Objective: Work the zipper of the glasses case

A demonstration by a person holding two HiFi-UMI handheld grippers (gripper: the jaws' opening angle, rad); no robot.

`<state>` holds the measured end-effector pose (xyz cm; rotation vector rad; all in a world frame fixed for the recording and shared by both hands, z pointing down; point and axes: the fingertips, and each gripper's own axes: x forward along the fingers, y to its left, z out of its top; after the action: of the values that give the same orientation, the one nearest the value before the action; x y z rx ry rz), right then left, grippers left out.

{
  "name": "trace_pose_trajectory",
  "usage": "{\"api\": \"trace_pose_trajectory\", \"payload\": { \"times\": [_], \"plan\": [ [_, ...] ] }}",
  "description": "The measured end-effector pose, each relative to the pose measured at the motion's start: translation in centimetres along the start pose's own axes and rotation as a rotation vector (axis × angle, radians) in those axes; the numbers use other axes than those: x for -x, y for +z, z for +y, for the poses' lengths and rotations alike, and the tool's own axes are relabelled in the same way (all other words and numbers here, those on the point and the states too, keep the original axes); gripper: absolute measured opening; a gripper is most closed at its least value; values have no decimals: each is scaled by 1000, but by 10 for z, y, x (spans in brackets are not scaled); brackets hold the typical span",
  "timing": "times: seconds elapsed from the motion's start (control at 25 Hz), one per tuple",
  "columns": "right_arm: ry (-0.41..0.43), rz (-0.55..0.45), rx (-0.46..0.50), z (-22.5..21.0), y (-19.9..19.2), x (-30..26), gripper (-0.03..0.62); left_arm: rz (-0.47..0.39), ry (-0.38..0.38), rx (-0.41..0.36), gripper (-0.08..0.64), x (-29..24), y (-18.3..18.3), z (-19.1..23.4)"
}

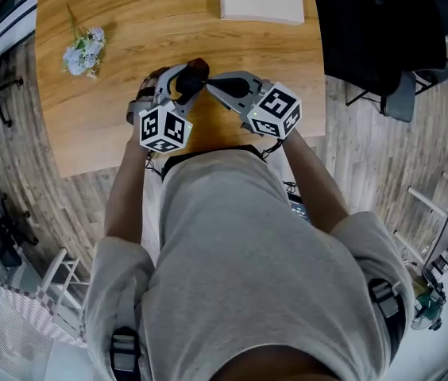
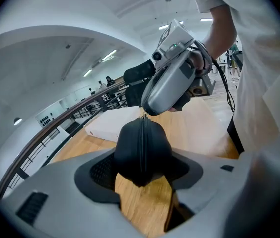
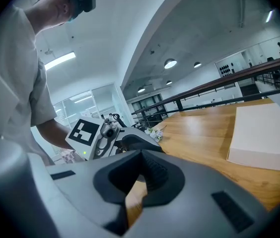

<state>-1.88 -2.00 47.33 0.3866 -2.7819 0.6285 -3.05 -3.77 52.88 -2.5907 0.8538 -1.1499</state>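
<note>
One view, the left gripper view, shows plainly the left tool [image 2: 142, 175] clamping the black glasses case [image 2: 156, 150] above the wooden counter [image 2: 202, 133]. The zipper seam [image 2: 141, 140] faces the camera, and the closed right tool [image 2: 147, 112] touches the case's far end. Its pull is too small to make out.

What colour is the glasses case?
Black all over; the left gripper view shows the glasses case best.

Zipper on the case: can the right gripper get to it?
Probably yes: the left gripper holds the glasses case, zipper uncovered, and the right gripper sits at its end.
</note>
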Motion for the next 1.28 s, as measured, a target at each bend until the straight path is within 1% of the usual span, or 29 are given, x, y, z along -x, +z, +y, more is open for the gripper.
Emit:
{"api": "trace_pose_trajectory", "payload": {
  "times": [0.08,0.2,0.4,0.72,0.8,0.96,1.04,1.12,1.28],
  "plan": [
    [0,0,9,2,1,-2,25,9,2,5,270,-3,0,1],
    [-4,-14,-5,-1,2,0,26,3,8,13,270,-4,2,3],
    [-16,-71,-80,-11,8,8,25,-58,36,42,270,0,12,8],
    [-19,-105,-121,-19,15,11,25,-126,95,53,272,8,20,11],
    [-20,-115,-147,-22,16,12,26,-136,118,48,272,10,23,12],
    [-21,-138,-196,-29,20,14,25,-161,194,27,272,16,29,16],
    [-22,-134,-199,-29,19,13,25,-165,209,33,272,17,30,16],
    [-23,-128,-199,-29,18,11,25,-165,208,50,272,18,29,15],
    [-28,-121,-207,-30,17,7,25,-145,208,49,272,18,26,18]
  ]
}}
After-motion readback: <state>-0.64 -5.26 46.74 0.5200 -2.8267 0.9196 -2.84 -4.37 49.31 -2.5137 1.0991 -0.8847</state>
